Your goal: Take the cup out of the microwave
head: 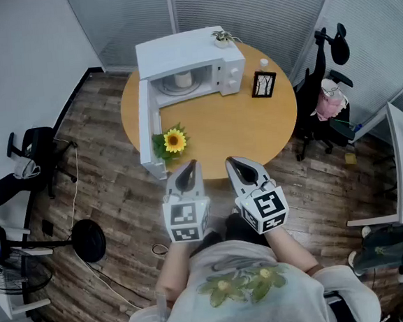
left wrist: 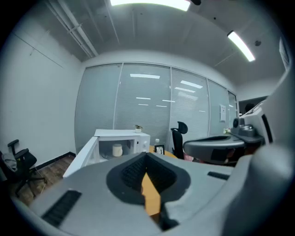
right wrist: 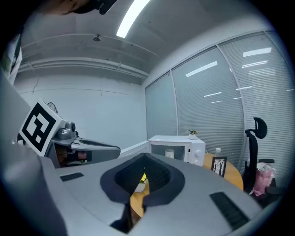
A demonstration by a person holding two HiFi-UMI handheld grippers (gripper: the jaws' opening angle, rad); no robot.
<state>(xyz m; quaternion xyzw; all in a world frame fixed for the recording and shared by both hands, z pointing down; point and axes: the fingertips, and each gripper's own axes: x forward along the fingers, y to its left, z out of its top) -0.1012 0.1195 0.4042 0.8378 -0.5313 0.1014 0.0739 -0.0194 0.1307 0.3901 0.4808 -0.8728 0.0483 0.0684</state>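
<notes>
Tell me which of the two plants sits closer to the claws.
The sunflower, on the table beside the open microwave door. The other, a small potted plant, stands farther off on top of the microwave.

the left claw (head: 187, 169) and right claw (head: 238, 165) sit side by side, tilted slightly downward, jaws pressed together, empty.
</notes>
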